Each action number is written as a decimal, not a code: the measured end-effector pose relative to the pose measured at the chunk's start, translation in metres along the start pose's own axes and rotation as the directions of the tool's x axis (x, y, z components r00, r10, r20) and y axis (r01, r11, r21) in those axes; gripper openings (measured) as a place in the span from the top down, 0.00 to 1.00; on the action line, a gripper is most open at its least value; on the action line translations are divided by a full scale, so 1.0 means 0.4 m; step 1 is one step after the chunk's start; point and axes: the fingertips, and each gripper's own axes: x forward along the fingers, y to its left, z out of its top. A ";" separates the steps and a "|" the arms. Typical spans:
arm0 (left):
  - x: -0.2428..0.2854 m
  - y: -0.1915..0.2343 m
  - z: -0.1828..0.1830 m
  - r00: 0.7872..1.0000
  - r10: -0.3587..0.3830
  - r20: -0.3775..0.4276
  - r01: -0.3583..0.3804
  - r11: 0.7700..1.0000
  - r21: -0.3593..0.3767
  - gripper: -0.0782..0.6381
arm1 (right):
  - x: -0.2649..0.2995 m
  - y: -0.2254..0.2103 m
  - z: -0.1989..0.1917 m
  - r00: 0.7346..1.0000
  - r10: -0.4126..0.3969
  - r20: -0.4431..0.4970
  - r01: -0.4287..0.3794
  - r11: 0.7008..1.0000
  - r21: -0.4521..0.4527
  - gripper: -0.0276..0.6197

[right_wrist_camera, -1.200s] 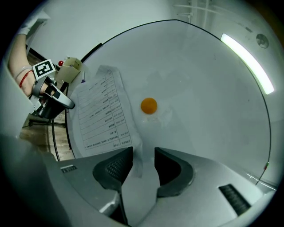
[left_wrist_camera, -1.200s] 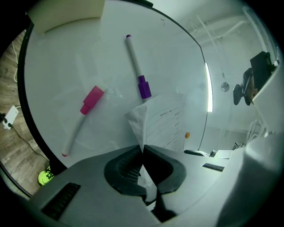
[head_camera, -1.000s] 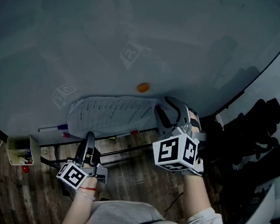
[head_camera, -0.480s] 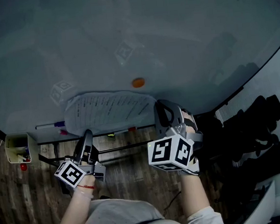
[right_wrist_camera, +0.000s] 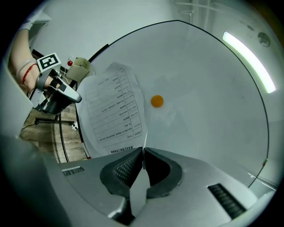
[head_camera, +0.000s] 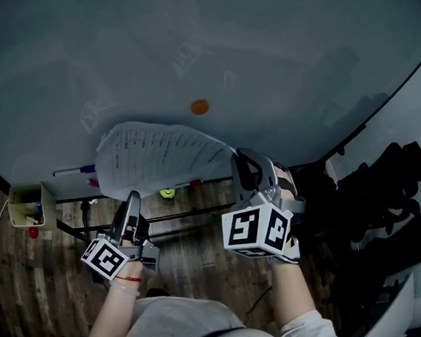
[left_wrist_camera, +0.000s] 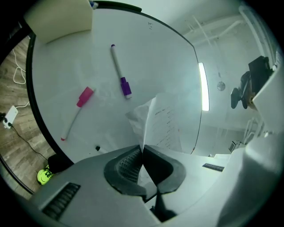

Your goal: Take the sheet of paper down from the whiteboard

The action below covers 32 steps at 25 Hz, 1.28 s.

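Observation:
The printed sheet of paper (head_camera: 158, 158) bows out from the whiteboard (head_camera: 273, 47), below an orange round magnet (head_camera: 200, 106) that sits on the board. My left gripper (head_camera: 134, 202) is shut on the sheet's lower left edge; in the left gripper view the jaws (left_wrist_camera: 143, 150) pinch the paper (left_wrist_camera: 162, 119) edge-on. My right gripper (head_camera: 239, 158) has just been closing, and its pads now press on the paper's lower right edge. In the right gripper view its jaws (right_wrist_camera: 143, 150) meet on the sheet (right_wrist_camera: 113, 111), with the magnet (right_wrist_camera: 156, 101) just beyond.
A purple marker (left_wrist_camera: 120, 71) and a pink one (left_wrist_camera: 77, 111) stick to the board near a pale eraser (left_wrist_camera: 60, 17). A small cup (head_camera: 27, 205) hangs at the board's lower left. Dark bulky items (head_camera: 391, 198) stand at the right, and a green object (head_camera: 168, 193) lies on the wooden floor.
The right jaws went from wide open to closed on the paper's edge. The sheet, flat on the board before, now bulges off it as both grippers draw back slightly. The magnet stays on the board.

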 end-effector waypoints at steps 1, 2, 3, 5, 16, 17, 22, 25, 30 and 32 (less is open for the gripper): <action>-0.009 -0.007 -0.006 1.000 0.002 0.001 -0.002 1.000 -0.001 0.87 | -0.010 0.004 -0.003 1.000 0.004 0.002 -0.004 1.000 0.000 0.91; -0.019 -0.011 -0.010 1.000 0.005 0.003 -0.005 1.000 -0.001 0.87 | -0.018 0.008 -0.005 1.000 0.008 0.004 -0.008 1.000 0.001 0.91; -0.029 -0.013 -0.015 1.000 0.009 0.005 -0.009 1.000 -0.003 0.87 | -0.026 0.013 -0.007 1.000 0.012 0.005 -0.012 1.000 0.002 0.91; -0.048 -0.021 -0.024 1.000 0.014 0.010 -0.014 1.000 -0.008 0.87 | -0.042 0.019 -0.014 1.000 0.020 0.007 -0.020 1.000 0.001 0.91; -0.161 -0.102 -0.098 0.999 0.034 0.011 -0.034 0.999 -0.009 0.87 | -0.174 0.051 -0.047 0.998 0.062 0.032 -0.062 0.998 0.008 0.91; -0.176 -0.105 -0.106 0.999 0.041 0.009 -0.041 0.999 -0.011 0.87 | -0.186 0.056 -0.050 0.997 0.066 0.035 -0.066 0.998 0.008 0.91; -0.232 -0.142 -0.130 0.999 0.045 0.009 -0.045 0.999 0.004 0.87 | -0.244 0.080 -0.057 0.995 0.080 0.052 -0.081 0.996 0.023 0.91; -0.271 -0.151 -0.149 0.998 0.061 0.008 -0.061 0.998 0.001 0.87 | -0.272 0.103 -0.061 0.994 0.091 0.065 -0.093 0.995 0.032 0.91; -0.338 -0.159 -0.177 0.996 0.088 0.001 -0.088 0.996 -0.004 0.87 | -0.314 0.154 -0.069 0.989 0.125 0.074 -0.128 0.991 0.042 0.91; -0.362 -0.165 -0.187 0.995 0.098 -0.002 -0.098 0.995 -0.005 0.87 | -0.332 0.170 -0.074 0.987 0.138 0.076 -0.142 0.989 0.043 0.91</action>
